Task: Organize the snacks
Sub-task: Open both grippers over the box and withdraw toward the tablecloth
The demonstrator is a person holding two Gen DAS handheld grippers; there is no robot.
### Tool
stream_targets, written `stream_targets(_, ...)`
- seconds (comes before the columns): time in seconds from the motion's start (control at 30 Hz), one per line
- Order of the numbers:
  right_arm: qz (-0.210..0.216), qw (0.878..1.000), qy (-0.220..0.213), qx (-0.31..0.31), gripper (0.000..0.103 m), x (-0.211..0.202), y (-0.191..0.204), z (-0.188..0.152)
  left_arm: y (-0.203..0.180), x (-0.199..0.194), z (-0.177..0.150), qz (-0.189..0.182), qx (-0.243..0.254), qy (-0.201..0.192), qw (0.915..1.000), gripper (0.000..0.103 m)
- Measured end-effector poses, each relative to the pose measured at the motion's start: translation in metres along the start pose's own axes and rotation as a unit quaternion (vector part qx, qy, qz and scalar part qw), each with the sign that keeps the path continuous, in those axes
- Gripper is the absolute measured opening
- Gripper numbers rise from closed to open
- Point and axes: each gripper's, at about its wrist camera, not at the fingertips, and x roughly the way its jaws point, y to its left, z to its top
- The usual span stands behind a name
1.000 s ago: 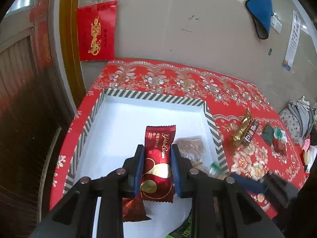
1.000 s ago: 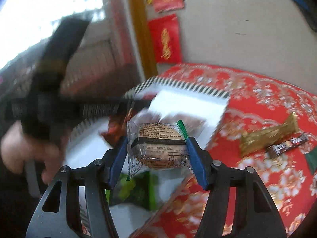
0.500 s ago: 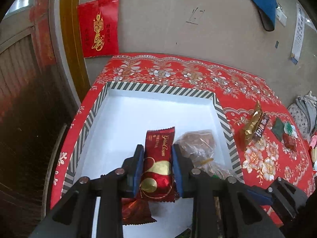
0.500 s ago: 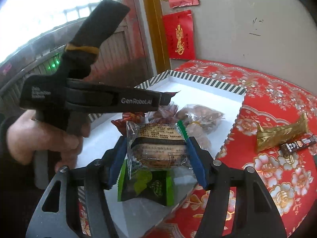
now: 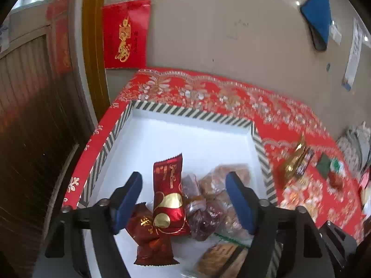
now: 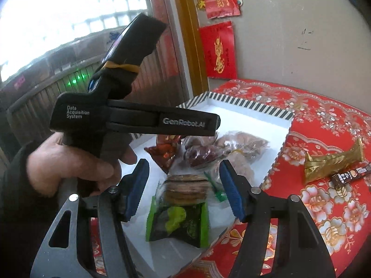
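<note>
A white box with a striped rim (image 5: 192, 113) (image 6: 250, 106) sits on the red flowered tablecloth (image 5: 231, 92). My left gripper (image 5: 184, 200) hovers low over the box, its jaws opening. A red and gold snack bar (image 5: 169, 197) lies free between them on a dark red packet (image 5: 150, 238). My right gripper (image 6: 184, 190) is open over the box's near corner. Below it a clear-wrapped biscuit pack (image 6: 185, 187) rests on a green packet (image 6: 178, 220), touching neither pad. A hand (image 6: 69, 169) holds the left tool's black body (image 6: 139, 120).
Clear bags of brown snacks (image 5: 222, 180) (image 6: 241, 143) fill the box's right side. On the cloth to the right lie a gold wrapper (image 6: 331, 162), a dark chocolate bar (image 6: 350, 176) and small green and red sweets (image 5: 329, 164). A wall and door frame stand behind.
The left jaws have spread and let go of the red and gold bar, which now lies in the box. The biscuit pack has dropped out of the right jaws onto the green packet.
</note>
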Motion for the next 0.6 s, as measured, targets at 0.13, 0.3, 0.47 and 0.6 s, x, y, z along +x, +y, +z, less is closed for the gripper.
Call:
stream_targets(0.13, -0.029, 0.999, -0.015, 0.023, 0.063, -0.015, -0.019, 0.006, 0.002, -0.01, 0.002, -0.019, -0.018, -0.029, 0.9992, 0.089)
stream_targets(0.3, -0.09, 0.993, -0.051, 0.061, 0.063, -0.068, -0.078, 0.008, -0.009, -0.009, 0.0, -0.037, -0.011, -0.038, 0.9985, 0.094)
stream_targets(0.47, -0.178, 0.977, -0.067, 0.099, 0.064, -0.132, -0.16, -0.013, -0.027, -0.003, -0.007, -0.039, 0.009, -0.029, 0.9988, 0.094)
stream_targets(0.6, -0.246, 0.957, -0.08, 0.132, 0.064, -0.179, -0.22, -0.041, -0.04, -0.009, -0.011, -0.054, 0.017, -0.044, 0.9974, 0.094)
